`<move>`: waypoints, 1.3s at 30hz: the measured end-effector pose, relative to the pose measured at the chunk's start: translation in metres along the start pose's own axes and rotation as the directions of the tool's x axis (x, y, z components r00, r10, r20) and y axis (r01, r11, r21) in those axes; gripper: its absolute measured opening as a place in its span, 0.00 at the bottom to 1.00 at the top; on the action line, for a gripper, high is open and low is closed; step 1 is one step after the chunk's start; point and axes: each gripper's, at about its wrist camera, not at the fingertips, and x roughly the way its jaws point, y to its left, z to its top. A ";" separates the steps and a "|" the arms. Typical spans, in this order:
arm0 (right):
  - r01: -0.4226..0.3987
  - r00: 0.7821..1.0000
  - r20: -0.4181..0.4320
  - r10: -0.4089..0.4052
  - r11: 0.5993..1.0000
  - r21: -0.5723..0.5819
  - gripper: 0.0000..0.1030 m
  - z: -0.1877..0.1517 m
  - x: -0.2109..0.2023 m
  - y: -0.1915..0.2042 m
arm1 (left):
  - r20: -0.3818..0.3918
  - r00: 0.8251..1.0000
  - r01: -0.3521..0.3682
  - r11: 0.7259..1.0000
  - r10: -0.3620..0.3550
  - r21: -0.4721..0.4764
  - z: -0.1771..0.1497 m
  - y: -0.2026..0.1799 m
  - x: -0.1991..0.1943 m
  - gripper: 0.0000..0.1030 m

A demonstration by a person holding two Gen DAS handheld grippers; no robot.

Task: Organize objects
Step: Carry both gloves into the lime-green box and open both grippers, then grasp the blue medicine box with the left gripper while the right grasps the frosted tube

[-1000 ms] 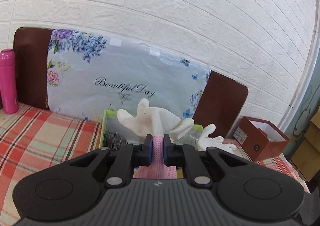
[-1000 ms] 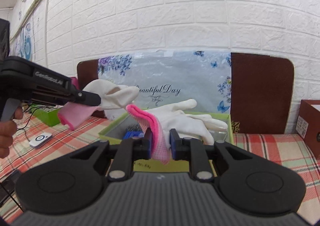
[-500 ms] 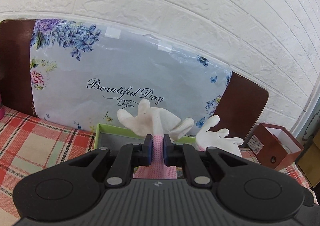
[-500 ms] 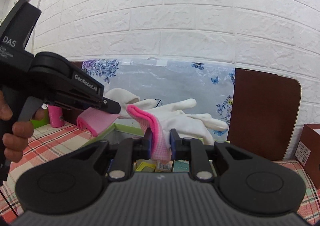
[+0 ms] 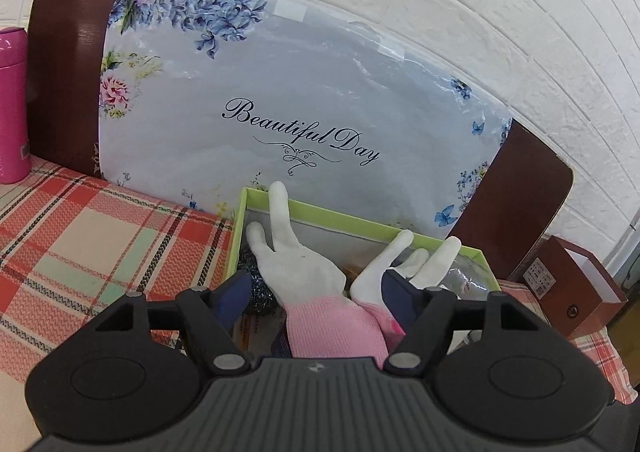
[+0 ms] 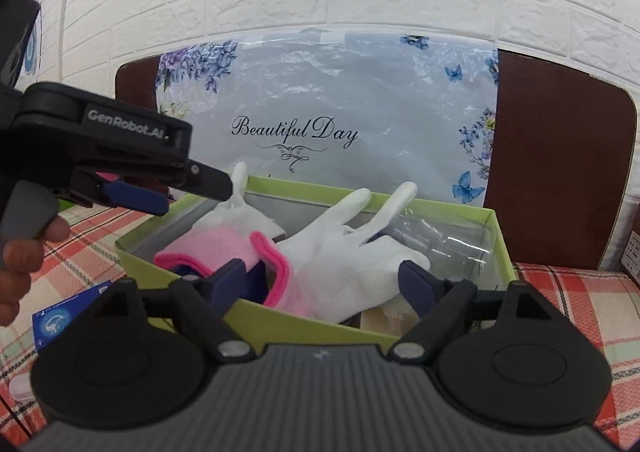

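Observation:
Two white gloves with pink cuffs lie in the lime-green box (image 5: 340, 217). In the left wrist view, one glove (image 5: 296, 264) lies flat between the spread fingers of my left gripper (image 5: 316, 294), and the other glove (image 5: 400, 264) lies by its right pad. My left gripper's jaws are opening and the pads do not press on the glove. In the right wrist view, my right gripper (image 6: 326, 280) hangs over the box's front wall (image 6: 320, 326), its jaws opening around the nearer glove (image 6: 340, 260) without gripping it. The left gripper (image 6: 192, 197) hovers above the farther glove (image 6: 236, 228).
A steel scourer (image 5: 258, 292) and clear plastic (image 6: 440, 244) also lie in the box. Behind it a floral "Beautiful Day" mat (image 5: 320, 111) leans on the brick wall. A pink bottle (image 5: 12, 103) stands far left, a brown box (image 5: 576, 292) right, on a plaid cloth (image 5: 100, 244).
Both grippers came down and closer to the green box and went from shut on the glove cuffs to open. The gloves dropped into the box.

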 end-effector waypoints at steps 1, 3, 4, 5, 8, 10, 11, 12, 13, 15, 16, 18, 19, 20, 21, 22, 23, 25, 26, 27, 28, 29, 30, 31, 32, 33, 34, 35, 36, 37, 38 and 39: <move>0.004 1.000 0.000 -0.004 1.000 0.001 0.85 0.000 -0.003 0.000 | 0.003 1.000 -0.002 1.000 0.002 0.001 0.000 -0.002 -0.005 0.73; 0.011 1.000 0.019 -0.011 1.000 0.004 0.90 0.003 -0.012 -0.001 | 0.014 1.000 0.003 1.000 -0.003 0.004 -0.001 -0.005 -0.017 0.73; 0.015 0.999 0.037 -0.015 1.000 0.002 0.96 0.004 -0.019 0.000 | 0.023 1.000 0.010 1.000 -0.011 0.006 -0.001 -0.007 -0.024 0.74; 0.020 0.998 0.053 -0.020 1.000 -0.003 1.00 0.005 -0.026 0.002 | 0.032 0.999 0.018 1.000 -0.019 0.008 -0.002 -0.008 -0.033 0.74; 0.029 0.995 0.100 -0.026 0.999 -0.026 1.00 0.008 -0.048 0.008 | 0.057 0.998 0.026 0.999 -0.027 0.021 -0.005 -0.013 -0.059 0.75; 0.023 0.993 0.114 -0.019 0.999 -0.038 1.00 0.008 -0.063 0.013 | 0.071 0.997 0.016 1.000 -0.018 0.024 -0.009 -0.013 -0.076 0.76; 0.020 0.993 0.118 -0.015 0.999 -0.043 1.00 0.007 -0.069 0.015 | 0.077 0.997 0.010 1.000 -0.012 0.023 -0.013 -0.012 -0.085 0.78; 0.016 0.993 0.121 -0.010 0.999 -0.046 1.00 0.006 -0.076 0.017 | 0.084 0.996 0.003 1.000 -0.005 0.019 -0.018 -0.009 -0.094 0.79; 0.011 0.992 0.123 -0.005 0.999 -0.047 1.00 0.004 -0.082 0.019 | 0.092 0.996 -0.003 1.000 0.001 0.014 -0.023 -0.006 -0.101 0.79; -0.005 0.992 0.124 0.010 0.999 -0.041 1.00 -0.001 -0.093 0.024 | 0.094 0.995 -0.021 1.000 0.021 0.007 -0.034 0.002 -0.114 0.79; -0.016 0.993 0.119 0.020 0.999 -0.037 1.00 -0.004 -0.098 0.026 | 0.089 0.995 -0.036 0.999 0.036 -0.002 -0.040 0.006 -0.118 0.79; -0.038 0.994 0.105 0.041 0.999 -0.036 1.00 -0.010 -0.107 0.032 | 0.073 0.996 -0.055 0.998 0.058 -0.030 -0.052 0.017 -0.127 0.79; -0.050 0.994 0.094 0.053 0.998 -0.039 1.00 -0.014 -0.110 0.035 | 0.063 0.996 -0.058 0.997 0.061 -0.046 -0.059 0.022 -0.131 0.79; -0.061 0.994 0.085 0.064 0.997 -0.041 1.00 -0.018 -0.113 0.039 | 0.051 0.997 -0.060 0.996 0.063 -0.059 -0.065 0.027 -0.133 0.79; -0.072 0.994 0.077 0.075 0.996 -0.044 1.00 -0.022 -0.116 0.042 | 0.035 0.997 -0.065 0.995 0.067 -0.071 -0.071 0.031 -0.135 0.79; -0.081 0.994 0.068 0.084 0.996 -0.045 1.00 -0.026 -0.119 0.046 | 0.020 0.997 -0.072 0.994 0.074 -0.080 -0.076 0.035 -0.136 0.79; -0.088 0.994 0.058 0.090 0.995 -0.044 1.00 -0.030 -0.120 0.049 | 0.007 0.997 -0.080 0.993 0.081 -0.084 -0.082 0.039 -0.137 0.79; -0.101 0.994 0.035 0.102 0.994 -0.033 1.00 -0.038 -0.122 0.054 | -0.015 0.995 -0.097 0.991 0.097 -0.091 -0.093 0.045 -0.138 0.79; -0.109 0.994 0.023 0.109 0.994 -0.023 1.00 -0.041 -0.122 0.056 | -0.024 0.995 -0.103 0.990 0.101 -0.096 -0.099 0.049 -0.139 0.79; -0.116 0.993 0.009 0.116 0.993 -0.011 1.00 -0.045 -0.123 0.058 | -0.034 0.994 -0.109 0.989 0.106 -0.102 -0.104 0.052 -0.139 0.79; -0.120 0.993 -0.002 0.120 0.993 -0.002 1.00 -0.048 -0.123 0.059 | -0.043 0.993 -0.116 0.987 0.112 -0.108 -0.108 0.056 -0.139 0.79; -0.124 0.992 -0.013 0.124 0.992 0.003 1.00 -0.050 -0.122 0.060 | -0.053 0.991 -0.125 0.986 0.120 -0.109 -0.113 0.059 -0.138 0.79; -0.126 0.992 -0.020 0.126 0.992 0.003 1.00 -0.052 -0.122 0.062 | -0.061 0.990 -0.133 0.985 0.127 -0.106 -0.116 0.062 -0.136 0.79; -0.124 0.992 -0.024 0.124 0.992 0.000 1.00 -0.053 -0.123 0.063 | -0.071 0.988 -0.143 0.985 0.136 -0.098 -0.121 0.065 -0.134 0.79; -0.120 0.992 -0.026 0.120 0.993 -0.003 1.00 -0.054 -0.123 0.064 | -0.082 0.986 -0.154 0.984 0.147 -0.091 -0.125 0.068 -0.130 0.79; -0.118 0.993 -0.027 0.118 0.993 -0.003 1.00 -0.054 -0.124 0.065 | -0.094 0.983 -0.167 0.982 0.159 -0.085 -0.127 0.072 -0.126 0.79; -0.117 0.993 -0.027 0.117 0.993 -0.002 1.00 -0.054 -0.124 0.065 | -0.106 0.980 -0.175 0.981 0.166 -0.084 -0.129 0.075 -0.122 0.79; -0.116 0.993 -0.028 0.116 0.993 -0.001 1.00 -0.054 -0.124 0.064 | -0.117 0.979 -0.175 0.981 0.164 -0.085 -0.131 0.078 -0.117 0.79; -0.113 0.993 -0.029 0.113 0.994 0.000 1.00 -0.054 -0.124 0.064 | -0.129 0.979 -0.171 0.981 0.160 -0.088 -0.132 0.081 -0.113 0.79; -0.110 0.993 -0.032 0.110 0.994 0.001 1.00 -0.054 -0.123 0.064 | -0.140 0.978 -0.169 0.981 0.155 -0.091 -0.133 0.082 -0.108 0.79; -0.107 0.994 -0.036 0.107 0.994 0.003 1.00 -0.055 -0.123 0.064 | -0.149 0.977 -0.165 0.982 0.150 -0.095 -0.134 0.083 -0.104 0.79; -0.105 0.994 -0.040 0.105 0.994 0.006 1.00 -0.055 -0.122 0.063 | -0.155 0.977 -0.163 0.982 0.146 -0.100 -0.134 0.084 -0.100 0.79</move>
